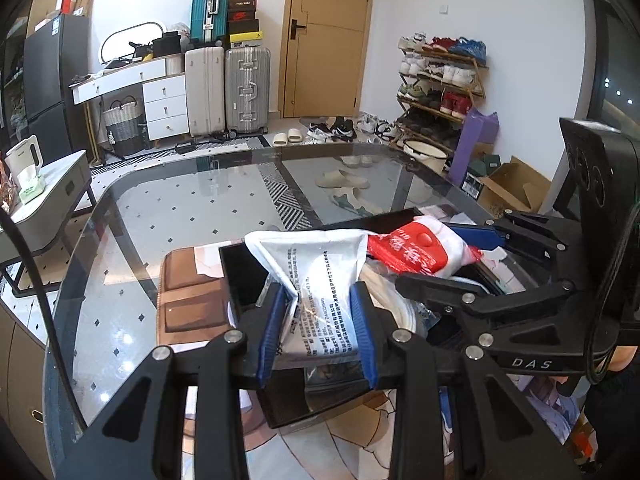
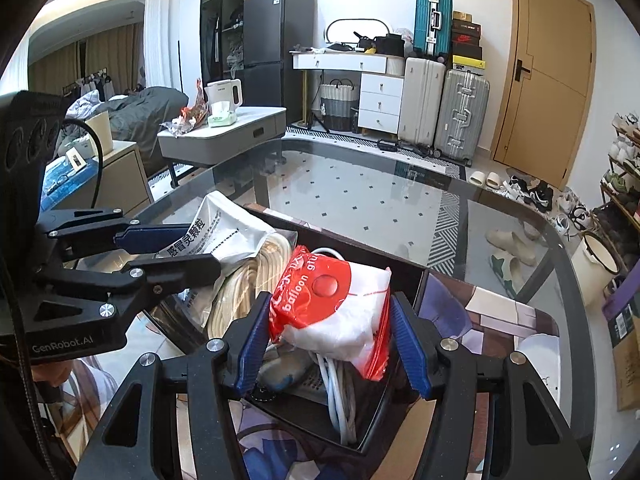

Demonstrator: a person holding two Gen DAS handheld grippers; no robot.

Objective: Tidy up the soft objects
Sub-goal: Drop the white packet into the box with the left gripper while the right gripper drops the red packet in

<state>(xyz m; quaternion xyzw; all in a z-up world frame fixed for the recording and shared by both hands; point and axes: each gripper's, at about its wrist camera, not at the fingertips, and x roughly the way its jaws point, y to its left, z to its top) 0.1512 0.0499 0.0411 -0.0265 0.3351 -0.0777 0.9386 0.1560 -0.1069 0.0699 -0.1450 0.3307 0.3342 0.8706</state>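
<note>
My left gripper (image 1: pixel 320 300) is shut on a white printed pouch (image 1: pixel 316 264), held upright over an open black box (image 1: pixel 236 272) on the glass table. To its right, my right gripper (image 1: pixel 432 256) is clamped on a red-and-white plastic bag (image 1: pixel 420 252). In the right wrist view my right gripper (image 2: pixel 328 312) squeezes that red-and-white bag (image 2: pixel 332 308), printed "balloon glue", above the black box (image 2: pixel 360 252). On the left of that view, my left gripper (image 2: pixel 204 246) holds the white pouch (image 2: pixel 224 232). A coil of cream cord (image 2: pixel 256 280) and a white cable (image 2: pixel 336 392) lie in the box.
The box stands near the front edge of a round-cornered glass table (image 1: pixel 180 208). A brown padded seat (image 1: pixel 188 296) shows through the glass at left. A grey side table (image 2: pixel 224 132) with a kettle stands beyond; suitcases (image 1: pixel 228 92) and a shoe rack (image 1: pixel 440 88) line the far wall.
</note>
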